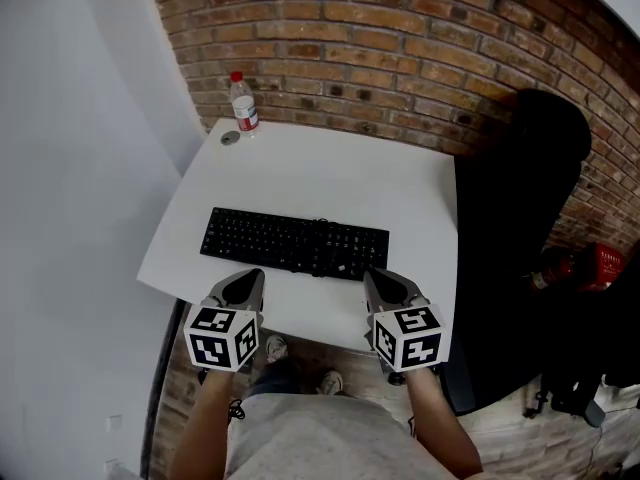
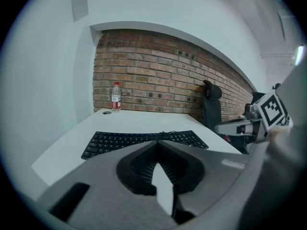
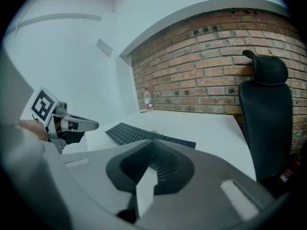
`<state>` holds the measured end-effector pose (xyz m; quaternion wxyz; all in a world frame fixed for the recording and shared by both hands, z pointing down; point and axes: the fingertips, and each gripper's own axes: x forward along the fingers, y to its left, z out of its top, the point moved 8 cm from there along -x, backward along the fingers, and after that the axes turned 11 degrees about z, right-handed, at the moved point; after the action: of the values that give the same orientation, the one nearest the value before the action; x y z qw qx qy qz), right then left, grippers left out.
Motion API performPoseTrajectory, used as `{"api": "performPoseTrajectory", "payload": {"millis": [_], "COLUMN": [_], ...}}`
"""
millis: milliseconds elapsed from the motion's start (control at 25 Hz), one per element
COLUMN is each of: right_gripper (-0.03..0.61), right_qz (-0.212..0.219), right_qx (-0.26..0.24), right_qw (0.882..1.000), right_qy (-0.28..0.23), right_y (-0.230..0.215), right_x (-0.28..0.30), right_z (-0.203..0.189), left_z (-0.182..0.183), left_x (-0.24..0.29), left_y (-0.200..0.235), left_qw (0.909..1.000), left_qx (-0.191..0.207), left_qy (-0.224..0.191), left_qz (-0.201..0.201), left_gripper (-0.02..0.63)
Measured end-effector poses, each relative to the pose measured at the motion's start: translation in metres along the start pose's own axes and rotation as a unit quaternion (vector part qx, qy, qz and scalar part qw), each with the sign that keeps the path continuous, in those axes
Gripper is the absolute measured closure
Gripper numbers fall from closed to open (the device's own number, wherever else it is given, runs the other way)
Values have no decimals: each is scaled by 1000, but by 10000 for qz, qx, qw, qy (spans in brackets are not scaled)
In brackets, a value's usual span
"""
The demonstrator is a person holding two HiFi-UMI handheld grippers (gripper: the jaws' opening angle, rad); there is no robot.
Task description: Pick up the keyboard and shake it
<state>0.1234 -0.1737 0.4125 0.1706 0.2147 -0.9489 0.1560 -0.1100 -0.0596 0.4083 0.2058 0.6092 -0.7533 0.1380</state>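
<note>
Black keyboard [image 1: 294, 243] lies flat on white table [image 1: 300, 173], near its front edge. Left gripper [image 1: 243, 286] and right gripper [image 1: 383, 286] hover just short of it — jaws closed, nothing held.

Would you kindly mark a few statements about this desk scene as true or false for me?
1. The black keyboard lies flat on the white table. True.
2. The left claw grips the keyboard. False: it is shut on nothing, and the keyboard lies ahead of it.
3. A water bottle stands upright near the brick wall. True.
4. The black chair stands left of the table. False: it stands at the table's right.
5. The right claw is wide open. False: it is shut and empty.
</note>
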Motion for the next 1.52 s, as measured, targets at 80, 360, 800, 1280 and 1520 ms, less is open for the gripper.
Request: {"api": "performPoseTrajectory", "payload": {"millis": [80,360,800,1280,1520], "right_gripper": [566,566,483,368,290], "right_qz": [-40,-265,-491,-759,-850], "right_qx": [2,75,397,785,1099], "right_qw": [10000,9995,9971,9921,9879], "right_qy": [39,182,431,610,688], "right_y": [-6,-28,-59,-79,-88], "right_x": [4,20,54,79,88], "right_z": [-1,-7,-7,-5,-8], "left_z": [-1,-2,1,3,2], "left_x": [6,32,84,127,143], "left_y": [6,32,94,167,185], "left_qw": [10000,10000,9990,9962,9929], "left_qx": [-13,13,57,36,-140], "left_qy": [9,67,422,847,1105], "left_qz": [15,37,-163,-198,-423], "left_gripper": [620,615,489,317,197]}}
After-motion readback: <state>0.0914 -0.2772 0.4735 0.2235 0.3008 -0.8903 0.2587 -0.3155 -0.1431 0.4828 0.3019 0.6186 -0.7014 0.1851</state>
